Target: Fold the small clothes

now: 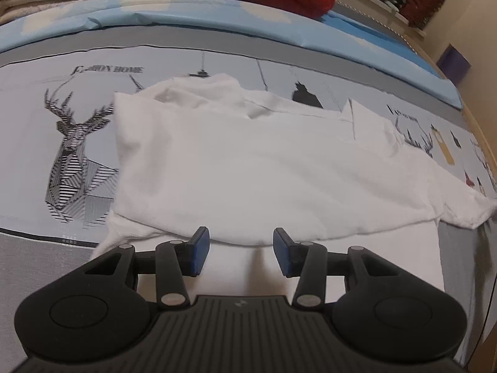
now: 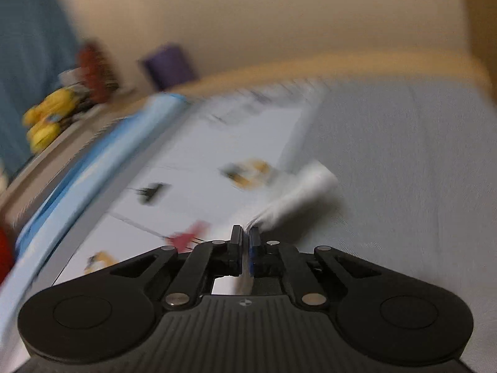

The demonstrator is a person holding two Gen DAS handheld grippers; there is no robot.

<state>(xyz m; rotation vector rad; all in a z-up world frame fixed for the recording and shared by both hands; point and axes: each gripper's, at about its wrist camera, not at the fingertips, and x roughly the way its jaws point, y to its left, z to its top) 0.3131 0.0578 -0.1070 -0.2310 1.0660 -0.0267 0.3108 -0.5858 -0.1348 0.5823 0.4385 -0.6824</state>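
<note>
White shirt (image 1: 248, 168), on the bed (image 1: 28, 143), long axis running left to right: near hem just ahead of left gripper (image 1: 241, 250), jaws half apart and empty; far right corner pinched in right gripper (image 2: 245, 239), jaws closed.

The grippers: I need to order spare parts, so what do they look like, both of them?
Both match. The left gripper and right gripper have matte black ribbed bodies, round side housings, black linkage bars with silver rivets, blue pads on the fingers, and a small round mark. No cables or sleeves show.
</note>
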